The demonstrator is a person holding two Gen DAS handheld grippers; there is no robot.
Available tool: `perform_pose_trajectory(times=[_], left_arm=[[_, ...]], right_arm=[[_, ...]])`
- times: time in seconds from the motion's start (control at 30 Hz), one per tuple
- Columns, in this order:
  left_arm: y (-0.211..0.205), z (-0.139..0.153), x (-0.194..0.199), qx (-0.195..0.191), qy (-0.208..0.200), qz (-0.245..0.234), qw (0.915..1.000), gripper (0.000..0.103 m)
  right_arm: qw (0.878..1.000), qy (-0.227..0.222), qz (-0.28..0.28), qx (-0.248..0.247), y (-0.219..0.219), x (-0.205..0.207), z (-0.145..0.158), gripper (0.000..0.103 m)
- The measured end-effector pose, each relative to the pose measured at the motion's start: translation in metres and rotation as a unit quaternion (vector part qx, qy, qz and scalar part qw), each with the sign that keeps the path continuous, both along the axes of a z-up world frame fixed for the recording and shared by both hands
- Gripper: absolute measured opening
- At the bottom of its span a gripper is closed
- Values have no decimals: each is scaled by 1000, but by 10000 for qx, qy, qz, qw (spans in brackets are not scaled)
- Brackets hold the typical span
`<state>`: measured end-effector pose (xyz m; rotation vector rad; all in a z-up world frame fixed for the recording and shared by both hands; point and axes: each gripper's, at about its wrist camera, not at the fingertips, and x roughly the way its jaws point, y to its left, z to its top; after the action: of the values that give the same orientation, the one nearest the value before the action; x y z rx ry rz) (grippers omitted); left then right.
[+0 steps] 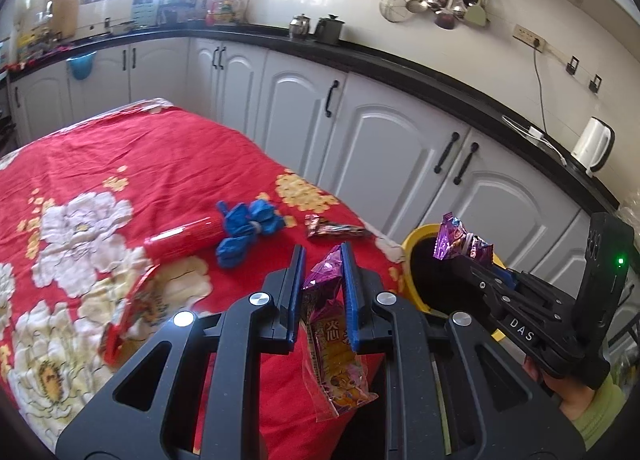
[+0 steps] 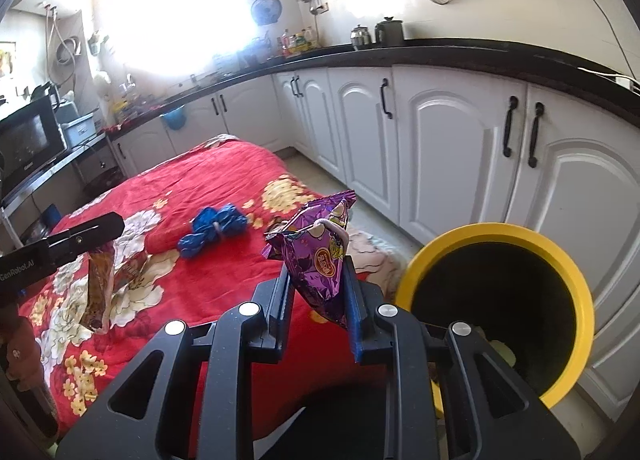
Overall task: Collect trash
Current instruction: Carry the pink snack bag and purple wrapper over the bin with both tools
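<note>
So both grippers are loaded right now. The right gripper (image 2: pixel 318 284) has its jaws pinched on a purple wrapper (image 2: pixel 320 256), which stands up out of the jaws, long axis roughly upright. The bin (image 2: pixel 576 280), yellow rim and dark inside, sits just to the right of those jaws and lower, beside the bed (image 2: pixel 224 292). From the left wrist view, that wrapper looks to be about over the bin's mouth already, so I'd guess the drop only needs the jaws opened, maybe after a small nudge rightward.

The left gripper (image 1: pixel 322 280) is clamped on another purple packet (image 1: pixel 334 344), which hangs down below its jaws, over the bed edge. The bin is off to its right, so the right one is clearly nearer.

Still on the bed: a blue bundle (image 1: pixel 246 230), a red tube (image 1: pixel 182 240), a dark wrapper (image 1: pixel 334 228).
</note>
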<state>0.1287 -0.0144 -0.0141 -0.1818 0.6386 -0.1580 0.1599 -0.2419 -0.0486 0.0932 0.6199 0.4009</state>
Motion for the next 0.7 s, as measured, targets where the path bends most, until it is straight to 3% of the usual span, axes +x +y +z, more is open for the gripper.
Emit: perform_pose_trajectory(times=[0.7], left_arm=[[-92, -6, 39, 2, 4, -798, 9968, 12]], right_arm=[[9974, -3, -700, -156, -74, -1, -5, 22]])
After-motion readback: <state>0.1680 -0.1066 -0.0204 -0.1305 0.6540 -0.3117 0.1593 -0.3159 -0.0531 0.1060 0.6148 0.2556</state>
